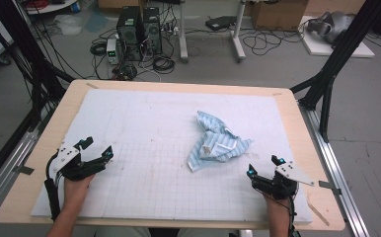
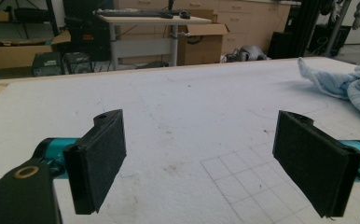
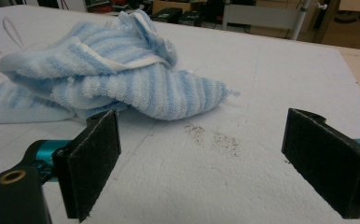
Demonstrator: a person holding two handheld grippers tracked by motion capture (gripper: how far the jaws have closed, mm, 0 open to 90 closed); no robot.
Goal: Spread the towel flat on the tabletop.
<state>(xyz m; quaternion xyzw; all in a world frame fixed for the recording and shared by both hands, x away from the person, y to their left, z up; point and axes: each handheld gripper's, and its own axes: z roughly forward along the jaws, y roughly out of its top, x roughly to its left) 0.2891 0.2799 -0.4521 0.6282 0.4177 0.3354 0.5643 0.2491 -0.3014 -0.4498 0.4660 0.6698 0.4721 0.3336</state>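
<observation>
Workshop floor full of cables and computer towers point(image 1: 139, 32) behind a wooden bench point(image 1: 297, 123) with a white gridded mat point(image 1: 144, 148) on top. Left claw point(image 1: 95, 150) sits near the mat's left edge, jaws spread wide, nothing between them. Right claw point(image 1: 262, 166) at the lower right is spread too, also empty. A crumpled blue-and-white striped towel point(image 1: 215, 140) lies right of the mat's middle, close to the right claw but not touching it.
</observation>
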